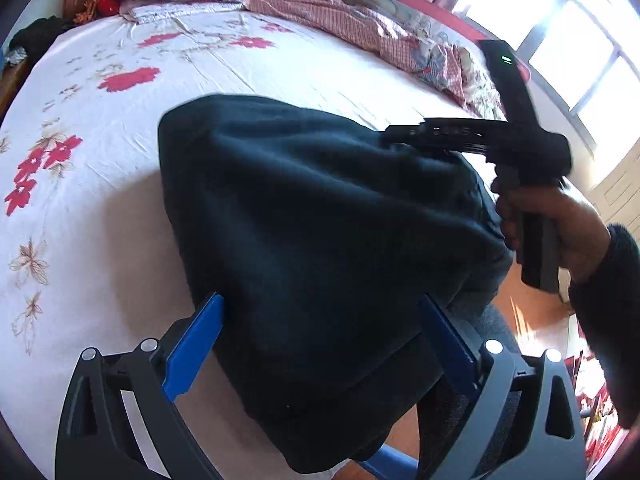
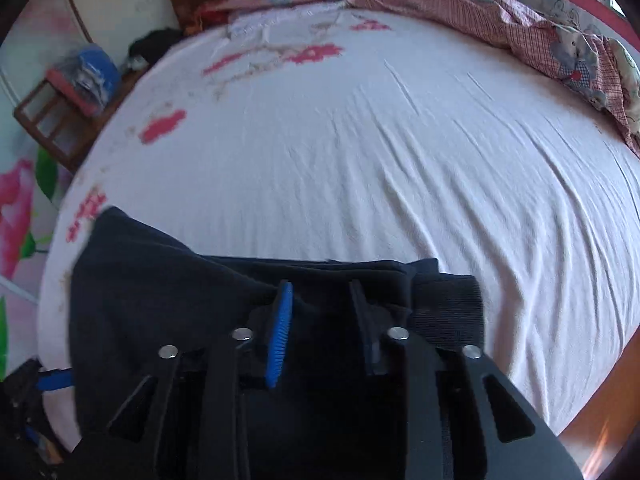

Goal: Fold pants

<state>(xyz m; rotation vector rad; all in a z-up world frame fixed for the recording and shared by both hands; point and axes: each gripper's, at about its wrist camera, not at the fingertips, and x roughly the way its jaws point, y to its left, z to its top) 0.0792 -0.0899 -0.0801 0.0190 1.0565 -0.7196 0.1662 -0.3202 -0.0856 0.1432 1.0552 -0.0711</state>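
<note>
The dark navy pants (image 1: 312, 240) lie bunched near the front edge of the bed, partly lifted. My left gripper (image 1: 320, 312) is open, its blue fingers (image 1: 196, 348) wide apart on either side of the pants' near part. My right gripper (image 2: 320, 300) has its blue fingers (image 2: 280, 332) closed in on a fold of the pants (image 2: 200, 300) near the waistband and holds it. In the left wrist view the right gripper (image 1: 396, 134) reaches in from the right, held by a hand, its tip on the pants' far right corner.
The bed has a white sheet (image 1: 120, 160) with red flowers. A red checked blanket (image 1: 320, 12) and pillows lie along the far side. A wooden stool (image 2: 60, 116) with a blue item stands left of the bed. A window (image 1: 580, 40) is at the right.
</note>
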